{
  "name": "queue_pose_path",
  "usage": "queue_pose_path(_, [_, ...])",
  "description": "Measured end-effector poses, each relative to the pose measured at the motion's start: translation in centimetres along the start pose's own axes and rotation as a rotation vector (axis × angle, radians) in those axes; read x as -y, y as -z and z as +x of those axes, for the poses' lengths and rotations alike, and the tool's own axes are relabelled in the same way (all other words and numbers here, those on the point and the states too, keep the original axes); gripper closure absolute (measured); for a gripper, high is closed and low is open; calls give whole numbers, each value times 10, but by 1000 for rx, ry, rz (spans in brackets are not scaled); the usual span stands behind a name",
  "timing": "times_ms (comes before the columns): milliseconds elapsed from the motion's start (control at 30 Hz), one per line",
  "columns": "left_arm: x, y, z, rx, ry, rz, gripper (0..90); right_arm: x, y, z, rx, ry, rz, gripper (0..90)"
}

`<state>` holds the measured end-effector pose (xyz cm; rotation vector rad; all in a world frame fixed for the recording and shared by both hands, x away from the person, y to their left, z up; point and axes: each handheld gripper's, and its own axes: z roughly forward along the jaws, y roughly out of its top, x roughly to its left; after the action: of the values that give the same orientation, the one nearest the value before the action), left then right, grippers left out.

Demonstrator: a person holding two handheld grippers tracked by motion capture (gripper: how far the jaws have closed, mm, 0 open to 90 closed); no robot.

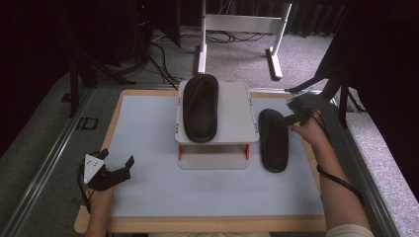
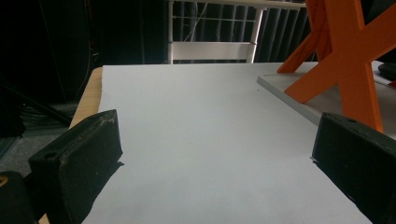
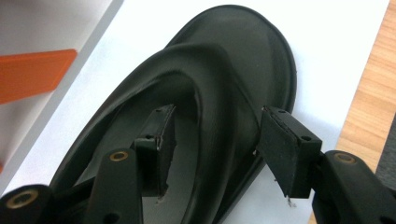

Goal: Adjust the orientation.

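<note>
While the right tongs [image 3: 212, 149] reach down near the counter's [image 1: 148, 197] right edge, their jaws stand partly open astride one strap of the black flip-flop [image 1: 273, 140] lying there: one jaw sits under the strap's arch, the other outside it, and I cannot tell whether the pads press the strap yet. That flip-flop rests flat on the counter's pale mat, just beside the small white rack [image 1: 237, 123] with orange legs that stands toward the far edge at the middle. A second black flip-flop [image 1: 200, 107] lies on the rack's top shelf. Over by the near left corner, the left tongs [image 1: 123, 170] rest low on the mat, jaws spread wide with nothing between them, well apart from both sandals.
</note>
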<state>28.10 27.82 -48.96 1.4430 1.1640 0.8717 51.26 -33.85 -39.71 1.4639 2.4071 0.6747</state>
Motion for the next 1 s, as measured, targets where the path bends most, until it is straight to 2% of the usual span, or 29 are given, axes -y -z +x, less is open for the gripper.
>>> queue_pose_path(100, [0, 0, 0, 1, 3, 0, 12, -5, -4, 2, 18, 0, 17, 512])
queue_pose_path(200, [0, 0, 0, 1, 1, 2, 12, -8, -11, 4, 23, 2, 63, 536])
queue_pose_path(333, [0, 0, 1, 3, 3, 1, 12, -10, -15, 2, 37, -3, 115, 615])
queue_pose_path(433, [0, 0, 1, 4, 6, 3, 12, -12, -16, 2, 24, -66, 137, 642])
queue_pose_path(500, [0, 0, 1, 3, 7, 5, 12, -13, -18, 4, 30, -49, 159, 661])
queue_pose_path(733, [0, 0, 1, -2, 8, 6, 12, -13, -20, 6, 56, -35, 185, 696])
queue_pose_path(1000, [0, -1, 1, -2, 9, 8, 12, -17, -13, 4, 64, -82, 237, 717])
